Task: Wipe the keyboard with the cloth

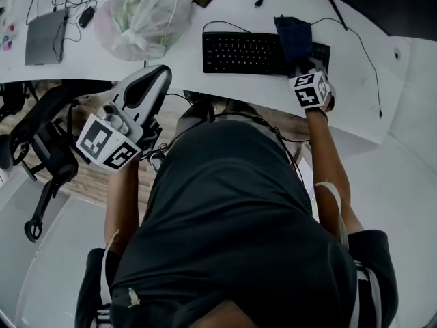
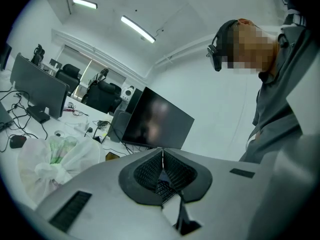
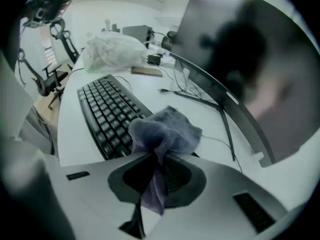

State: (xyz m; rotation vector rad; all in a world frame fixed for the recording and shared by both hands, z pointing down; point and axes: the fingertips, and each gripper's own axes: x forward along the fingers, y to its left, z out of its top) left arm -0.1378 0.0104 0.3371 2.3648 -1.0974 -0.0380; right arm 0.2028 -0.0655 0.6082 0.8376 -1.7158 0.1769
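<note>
**Right gripper** (image 3: 157, 156): the jaws are closed on the cloth (image 3: 165, 131). A narrow tail of fabric is pinched between the pads and trails back toward the camera. The bulk bunches out just beyond the jaw tips.

**Cloth:** dark blue-grey and crumpled. In the head view the cloth (image 1: 295, 38) lies over the right end of the keyboard (image 1: 252, 53), and its far part reaches past the keyboard's far edge. The right gripper (image 1: 300, 65) is at that same right end, with its marker cube toward the near side.

**Keyboard:** black, lying flat on the white desk (image 1: 382, 87) with its long side running left to right. The keys to the left of the cloth are uncovered. In the right gripper view the keyboard (image 3: 107, 114) runs away to the far left of the jaws.

**Left gripper** (image 1: 160, 74): held off the desk at the near left, just above the chair (image 1: 48, 149) and well apart from the keyboard. In its own view the left gripper (image 2: 162, 151) is closed, pads meeting with nothing between them, and it points upward toward the monitor (image 2: 157, 119).

**Other items:** a plastic bag (image 1: 143, 16) sits on the desk to the far left of the keyboard, with a grey laptop (image 1: 44, 36) further left.
</note>
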